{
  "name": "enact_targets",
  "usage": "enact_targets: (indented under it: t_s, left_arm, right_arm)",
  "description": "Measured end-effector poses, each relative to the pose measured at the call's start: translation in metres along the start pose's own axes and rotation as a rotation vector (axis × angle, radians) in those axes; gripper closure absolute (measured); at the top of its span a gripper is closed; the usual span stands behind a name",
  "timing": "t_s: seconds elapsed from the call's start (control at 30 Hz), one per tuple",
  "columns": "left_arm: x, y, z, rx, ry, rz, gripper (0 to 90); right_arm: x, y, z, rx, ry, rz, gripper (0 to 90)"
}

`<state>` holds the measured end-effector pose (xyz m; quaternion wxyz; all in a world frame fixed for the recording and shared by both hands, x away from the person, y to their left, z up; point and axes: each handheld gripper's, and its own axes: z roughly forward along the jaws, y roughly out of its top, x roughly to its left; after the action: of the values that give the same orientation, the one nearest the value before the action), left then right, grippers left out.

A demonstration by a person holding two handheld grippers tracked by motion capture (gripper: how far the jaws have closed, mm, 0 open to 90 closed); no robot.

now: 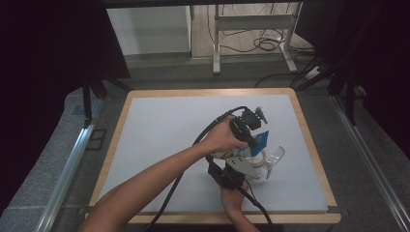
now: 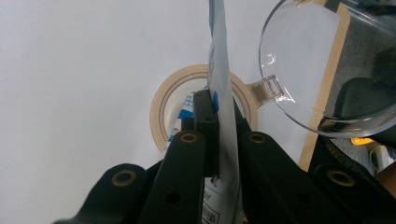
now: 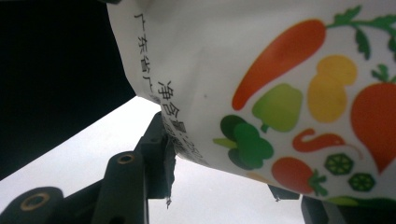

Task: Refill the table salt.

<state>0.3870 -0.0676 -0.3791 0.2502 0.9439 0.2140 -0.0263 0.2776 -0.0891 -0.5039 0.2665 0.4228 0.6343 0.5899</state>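
At table centre-right, about four o'clock: packet (image 2: 223, 140), printed with vegetables, held edge-up over tape roll (image 2: 161, 109). Left gripper (image 2: 217, 105) clamped fully on its thin edge; right gripper (image 3: 219, 186) half-closed around its body. Clear lid (image 2: 322, 74) at two o'clock. Best handling, likely: keep both grips steady, pull evenly.

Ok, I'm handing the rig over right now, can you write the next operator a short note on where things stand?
Left gripper: shut on the packet, pinching its thin edge.
Right gripper: shut on the packet from the other side; its vegetable print faces that camera.
Packet is held in the air over the tape roll on the white mat; the clear cup lies on its side beside the roll.
Done: packet picked up in both grippers.
Left: probably tearing it open; no tear shows yet.
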Motion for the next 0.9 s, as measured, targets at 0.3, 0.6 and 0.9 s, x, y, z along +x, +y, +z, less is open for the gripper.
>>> enact_targets:
  t_s: [0.3, 0.6, 0.9]
  left_arm:
    - [-0.001, 0.0021, -0.0035, -0.007, -0.003, 0.009, 90.0]
    - [-0.0006, 0.0017, -0.004, -0.005, -0.002, 0.011, 90.0]
    - [-0.0008, 0.0016, -0.0045, -0.005, 0.0, 0.009, 90.0]
  right_arm:
    - [0.0003, 0.0033, -0.0004, -0.006, -0.006, -0.007, 51.6]
    - [0.0012, 0.0041, 0.0002, -0.007, -0.007, -0.007, 51.8]
    - [0.002, 0.0047, 0.0004, -0.008, -0.006, -0.001, 52.0]
